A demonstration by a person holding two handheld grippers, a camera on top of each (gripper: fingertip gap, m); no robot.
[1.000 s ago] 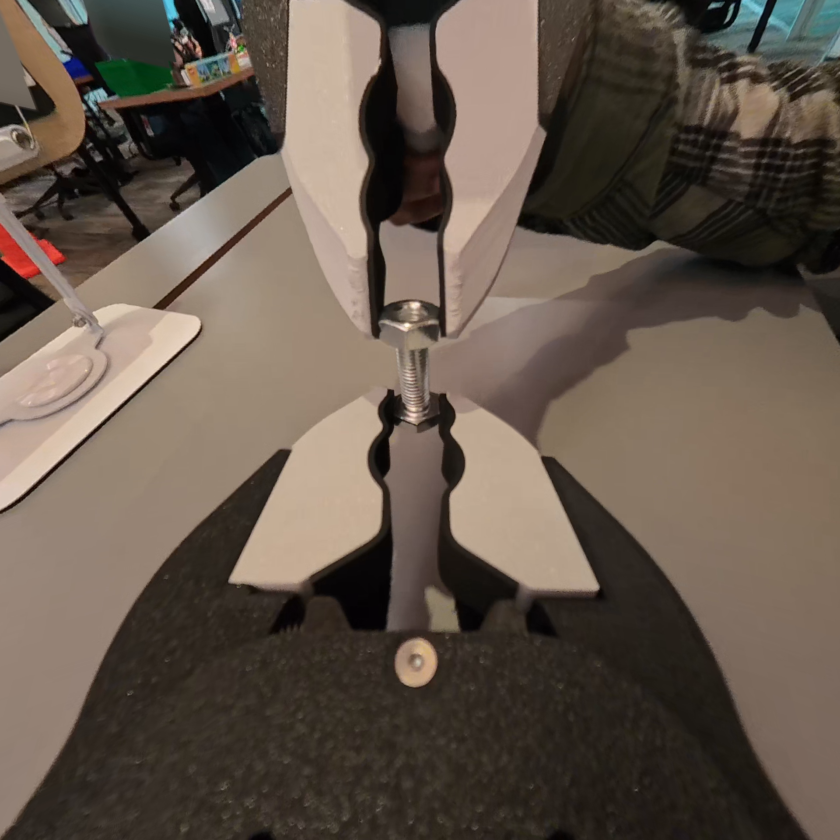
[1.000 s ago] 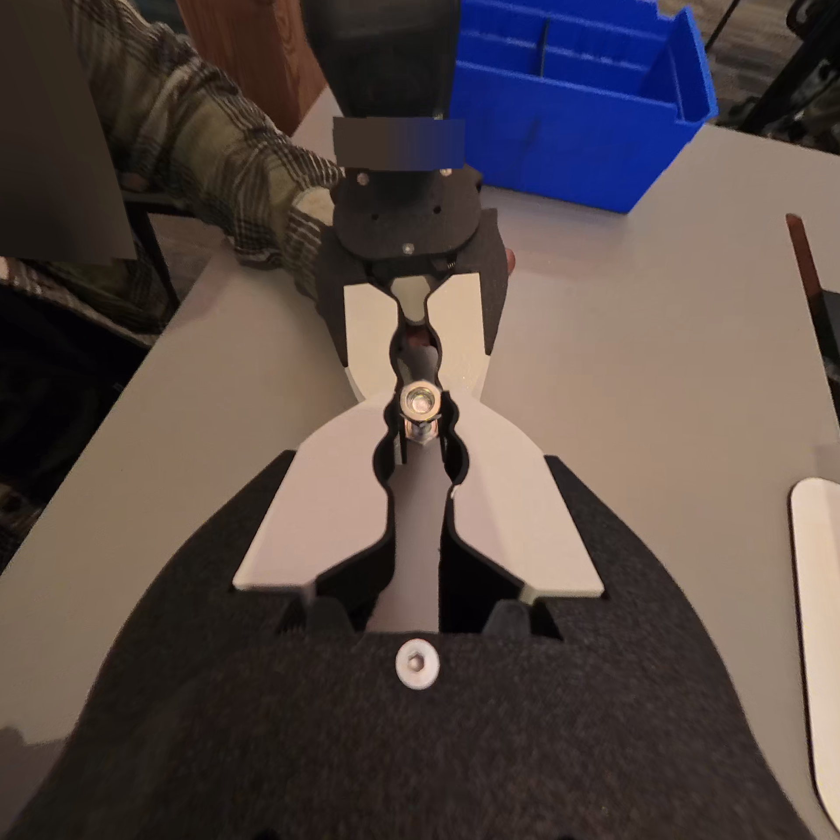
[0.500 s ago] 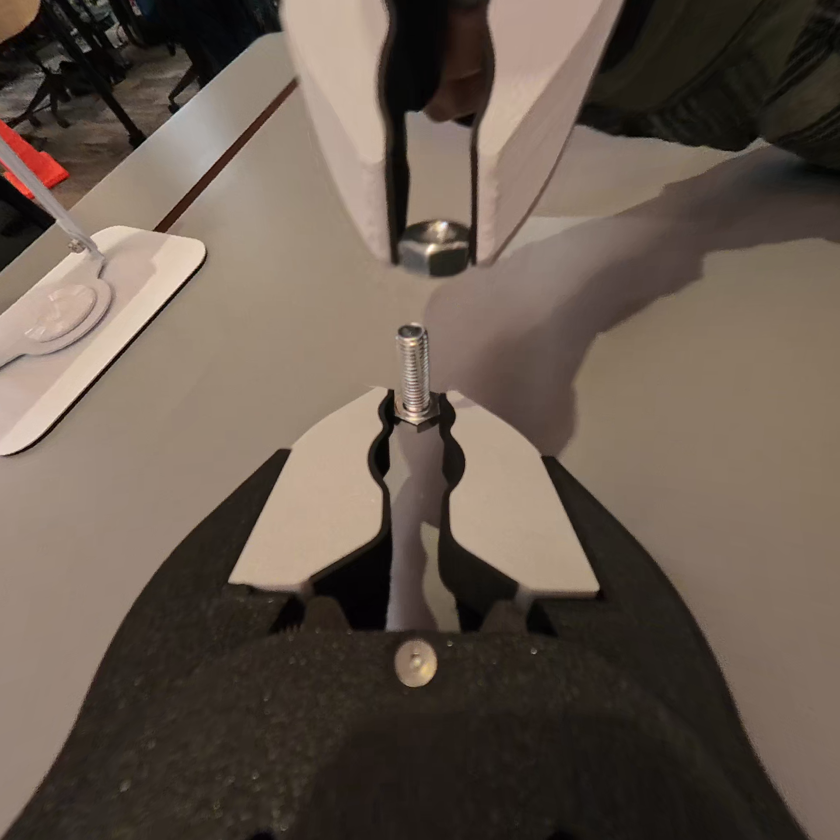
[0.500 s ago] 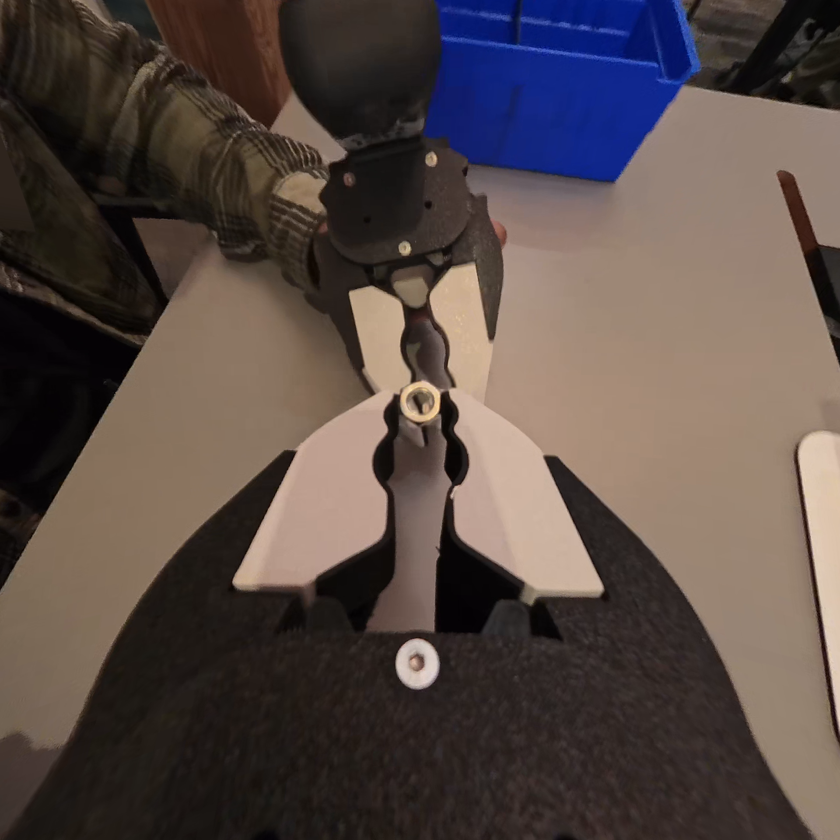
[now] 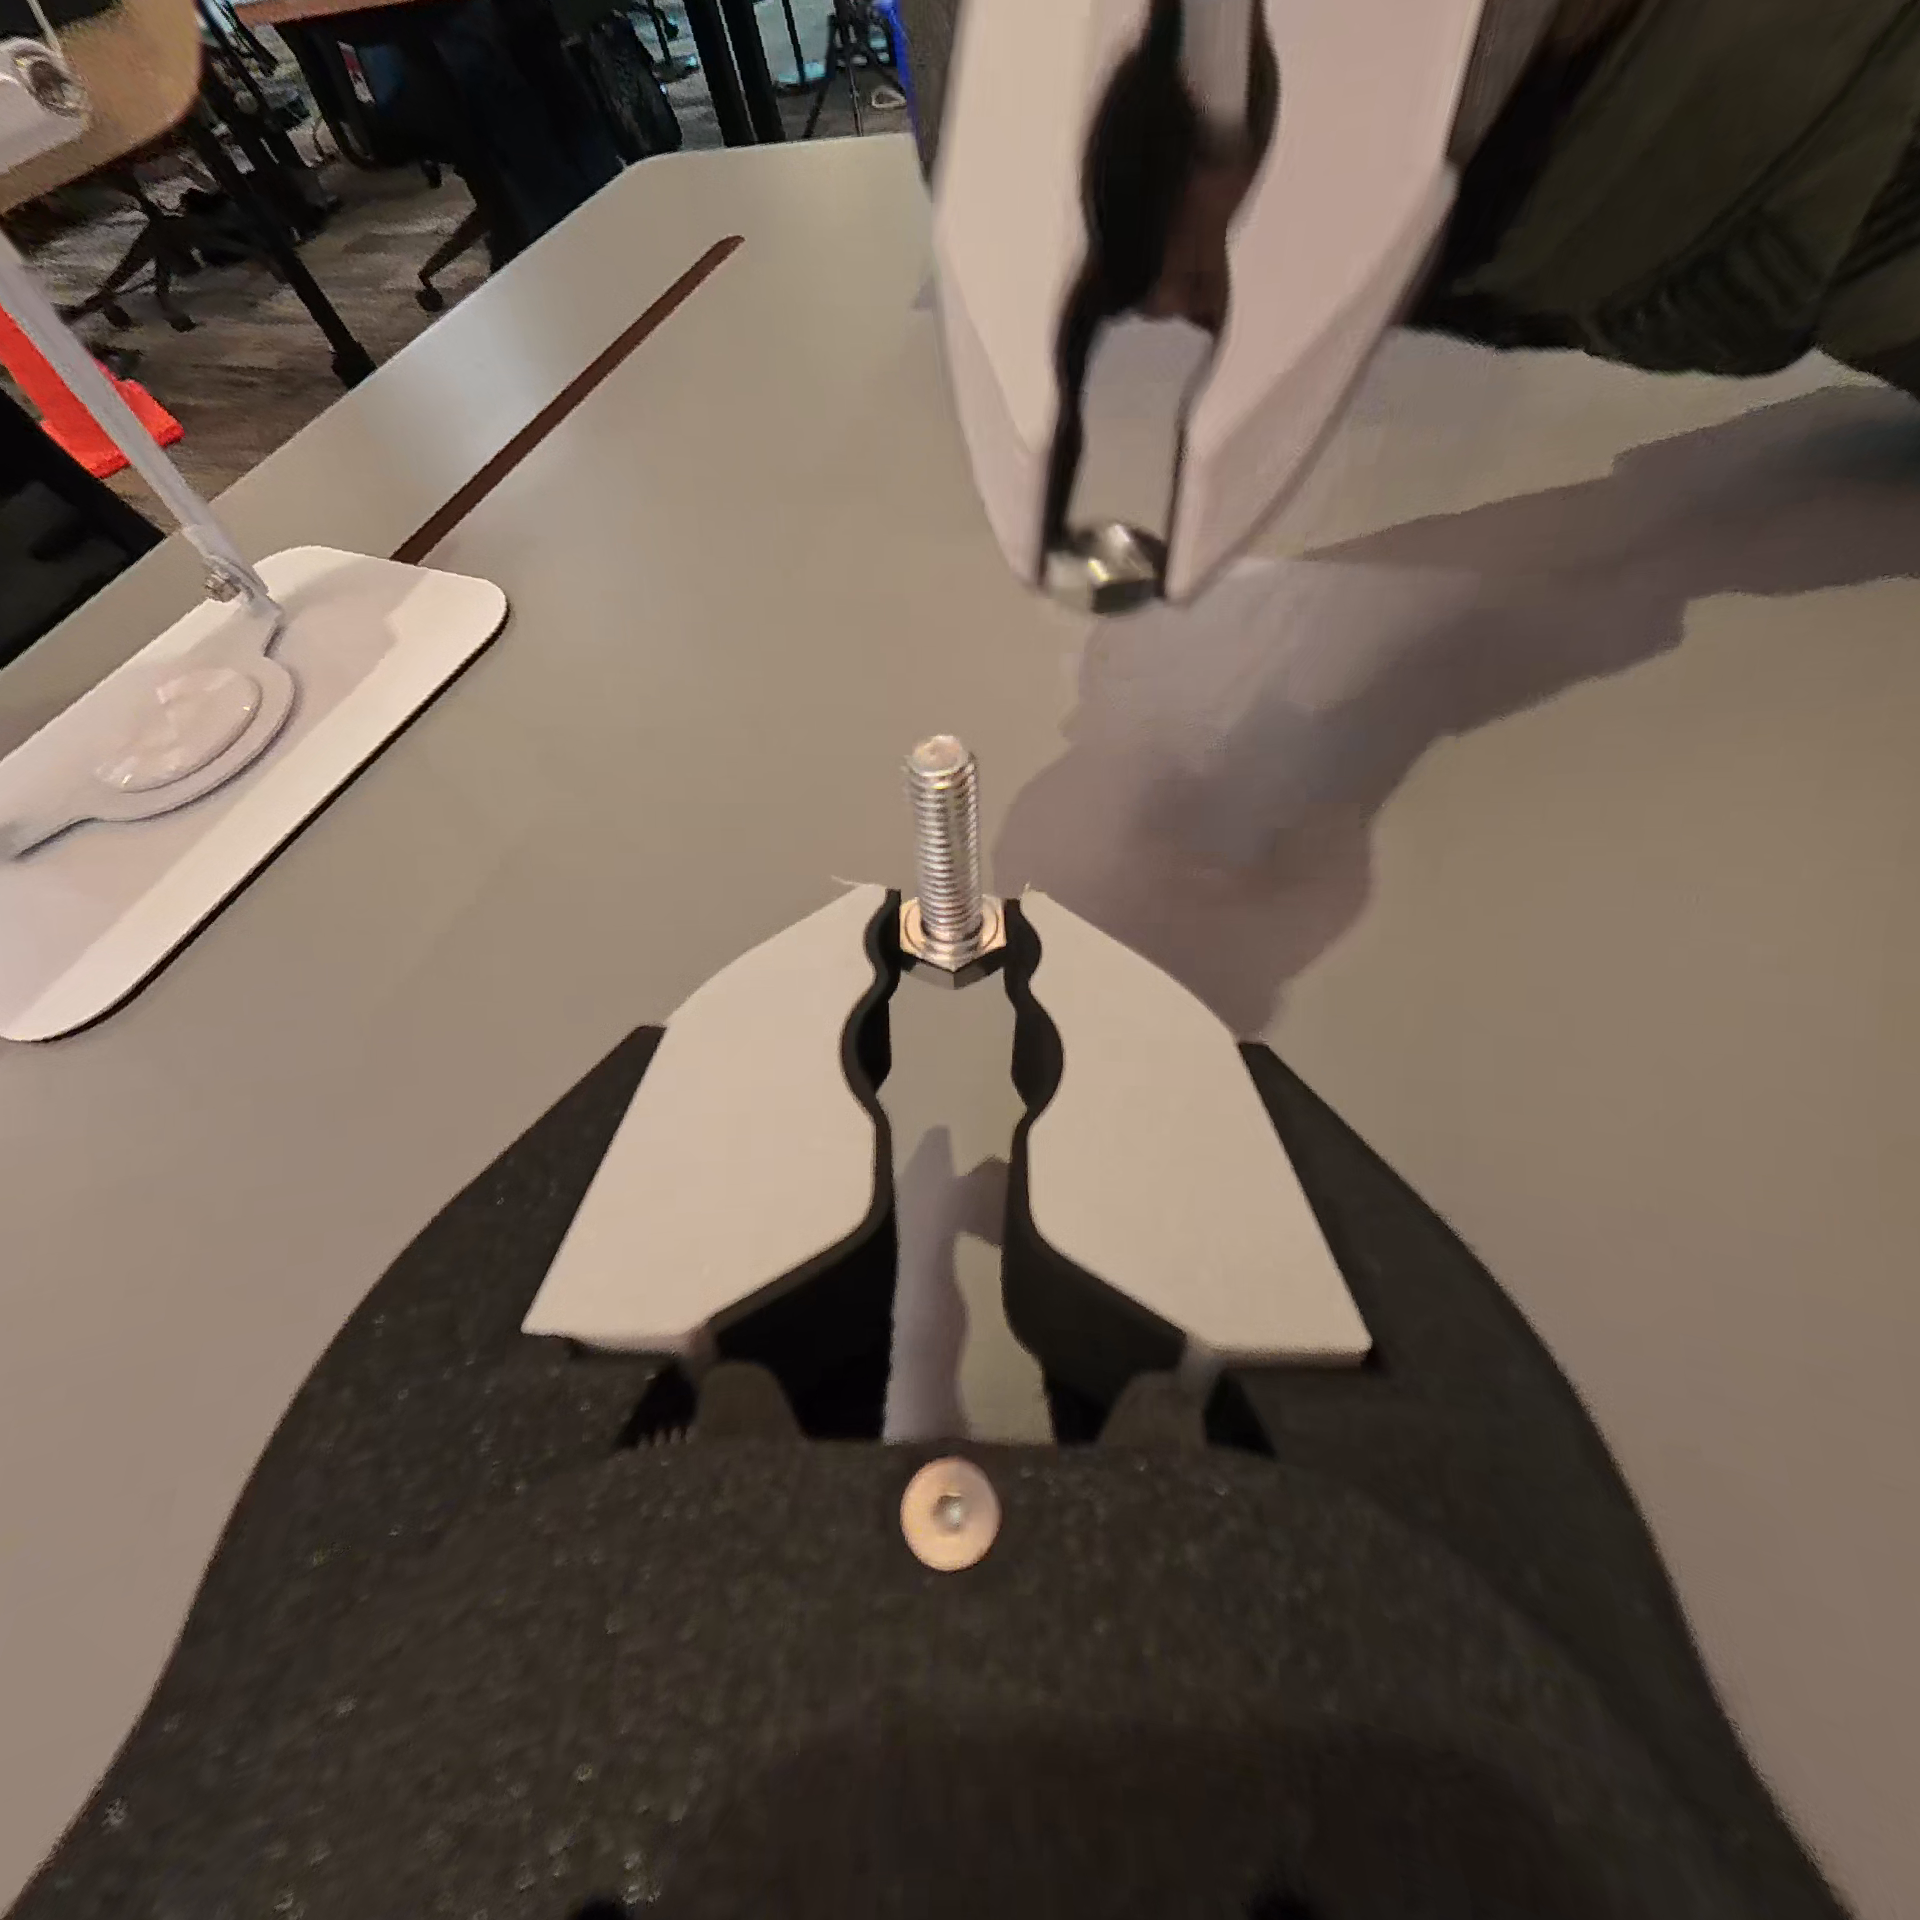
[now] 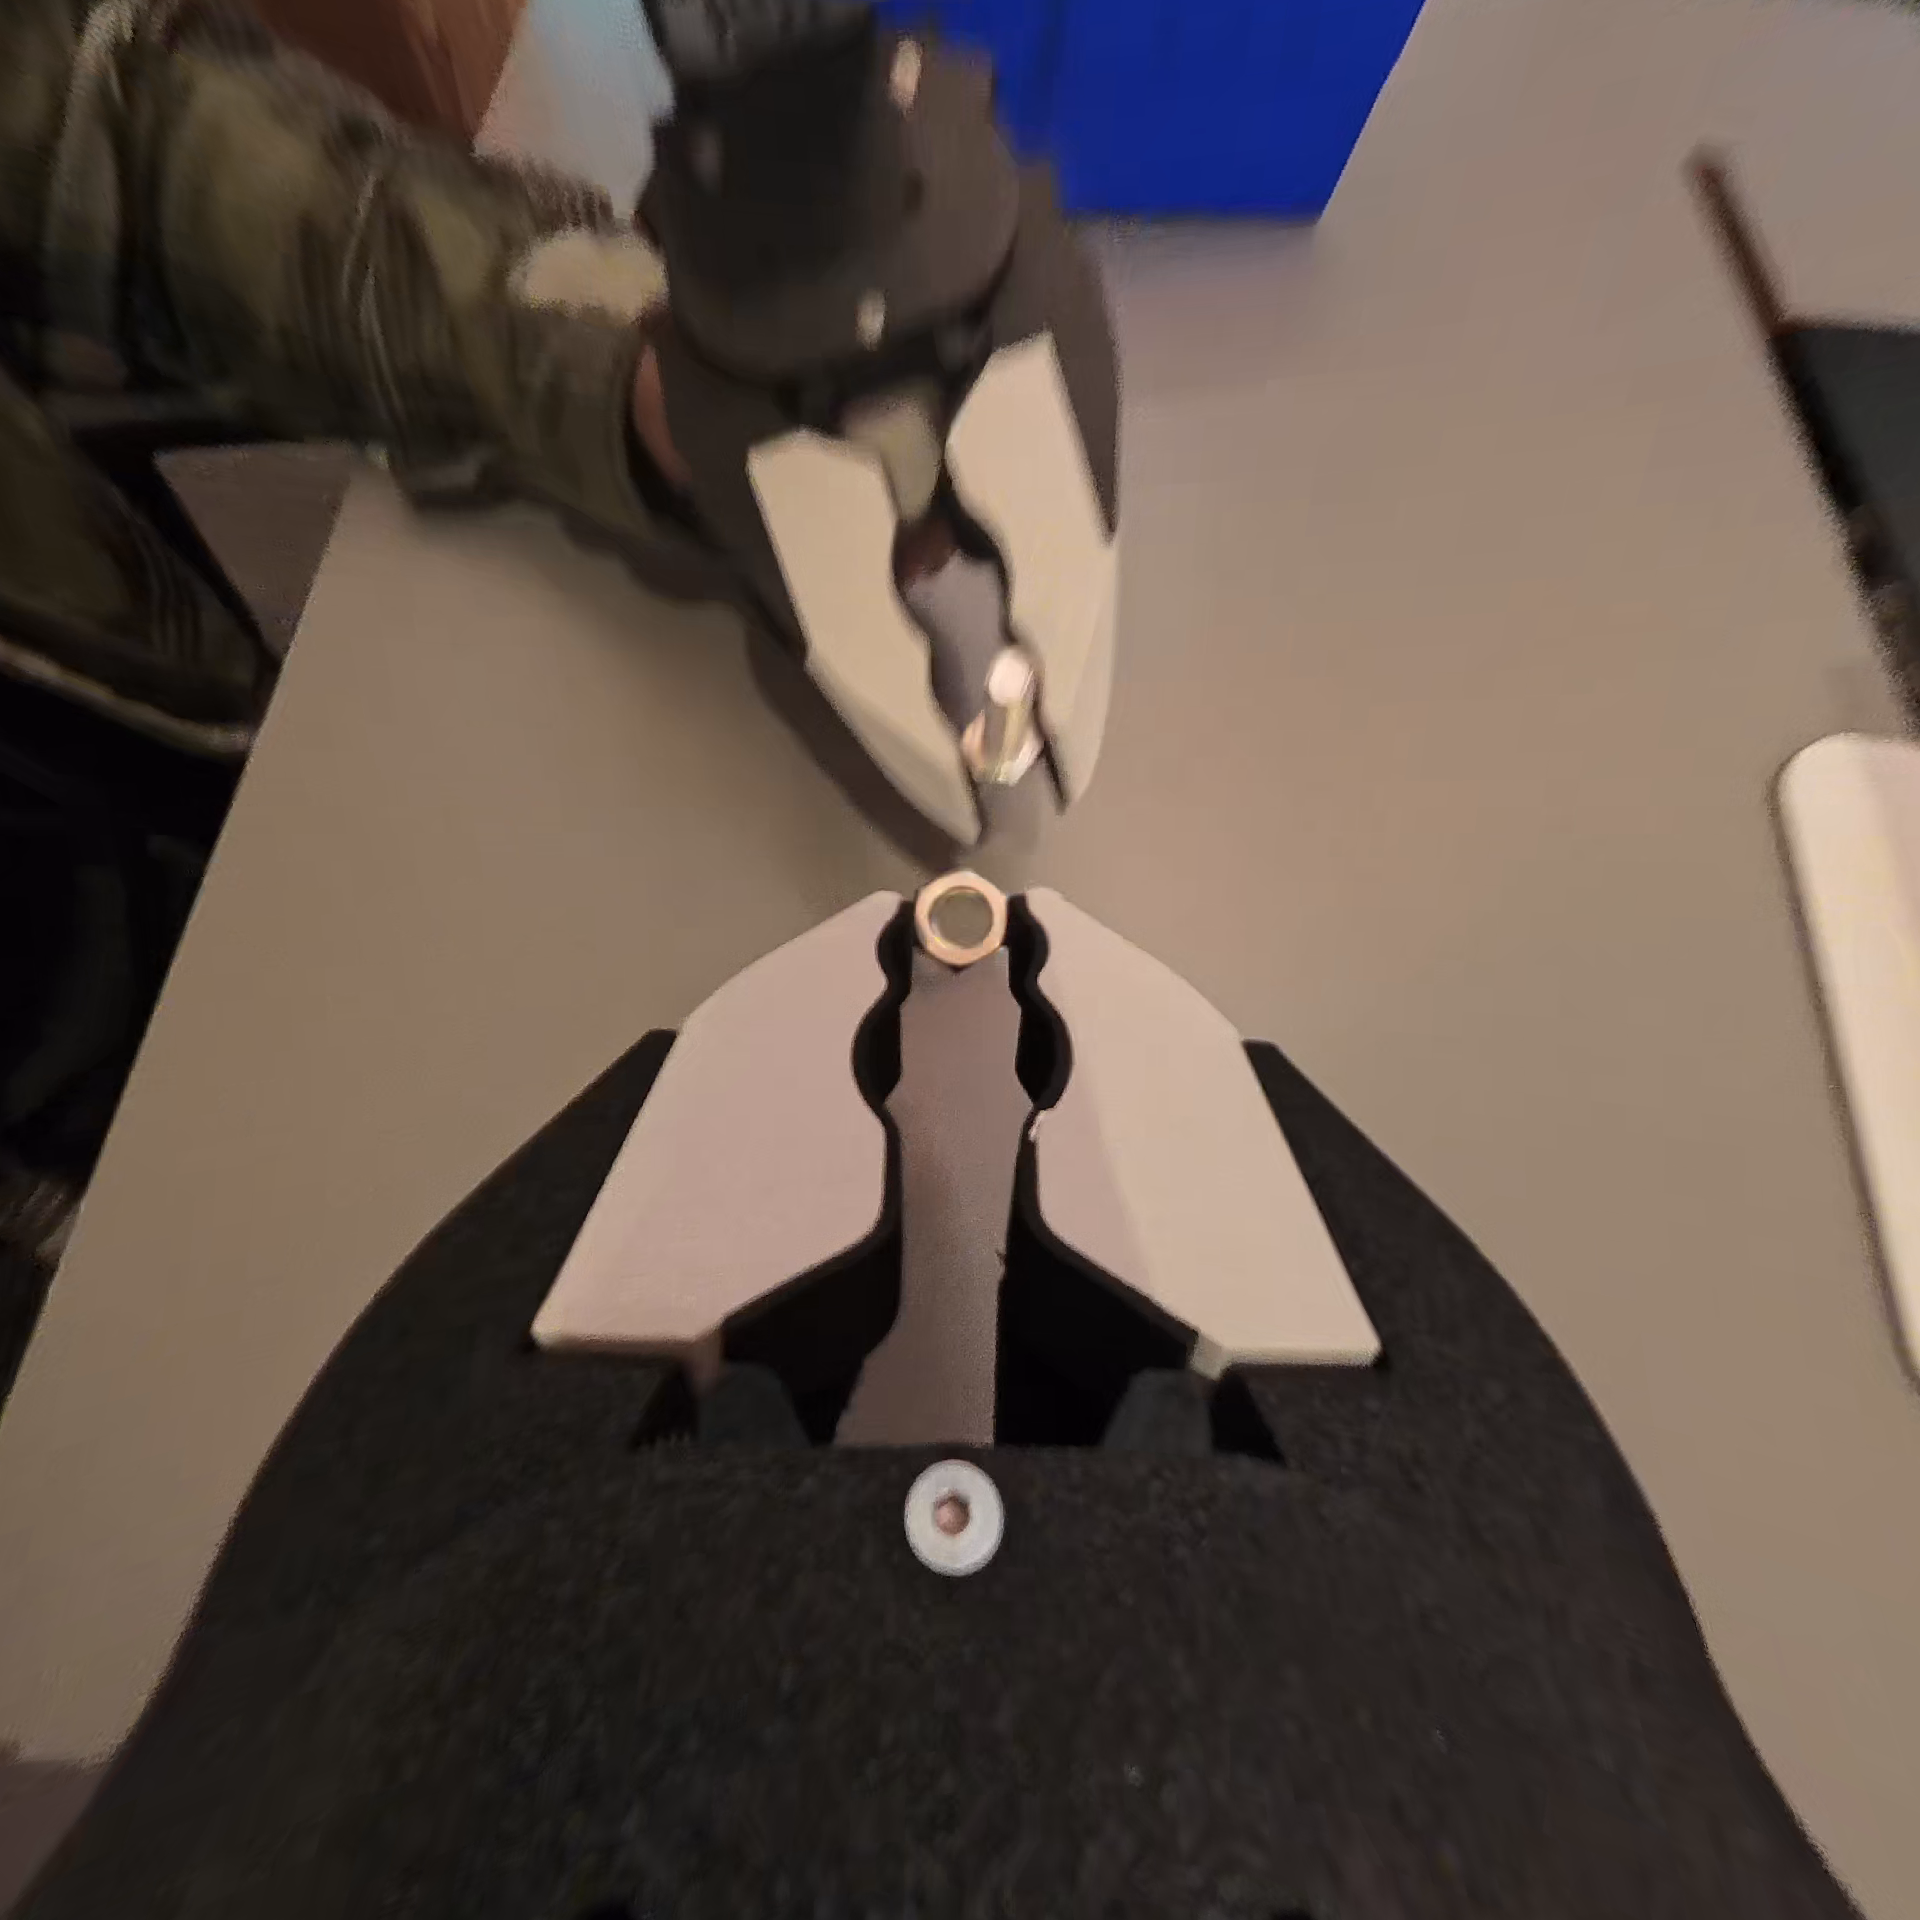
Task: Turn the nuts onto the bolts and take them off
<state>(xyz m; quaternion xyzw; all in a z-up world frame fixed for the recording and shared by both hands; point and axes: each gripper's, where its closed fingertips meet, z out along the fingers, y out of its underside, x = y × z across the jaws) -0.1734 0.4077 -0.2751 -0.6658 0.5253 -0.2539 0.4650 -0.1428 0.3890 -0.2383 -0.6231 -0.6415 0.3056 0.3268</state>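
Observation:
My left gripper (image 5: 948,940) is shut on the hex head of a silver bolt (image 5: 941,831), whose bare threaded shaft stands upright. My right gripper (image 6: 958,927) is shut on a hex nut (image 6: 958,925), whose hole faces the camera. In the left wrist view the right gripper (image 5: 1107,577) hangs up and to the right of the bolt tip, apart from it, with the nut (image 5: 1103,569) between its tips. In the right wrist view the left gripper (image 6: 1013,774) with the bolt (image 6: 1003,727) lies just beyond the nut, held by a hand in a plaid sleeve (image 6: 312,260).
The grey table (image 5: 623,675) runs under both grippers. A white flat stand base (image 5: 208,748) with a clear arm sits at the left; its edge shows in the right wrist view (image 6: 1860,987). A blue bin (image 6: 1195,94) stands at the far table edge. Chairs and desks stand beyond. About 6 centimetres separates my left fingertips from my right.
The nut has come off the bolt. My right gripper has carried it up and to the right, away from the bolt tip. The left gripper still holds the bolt.

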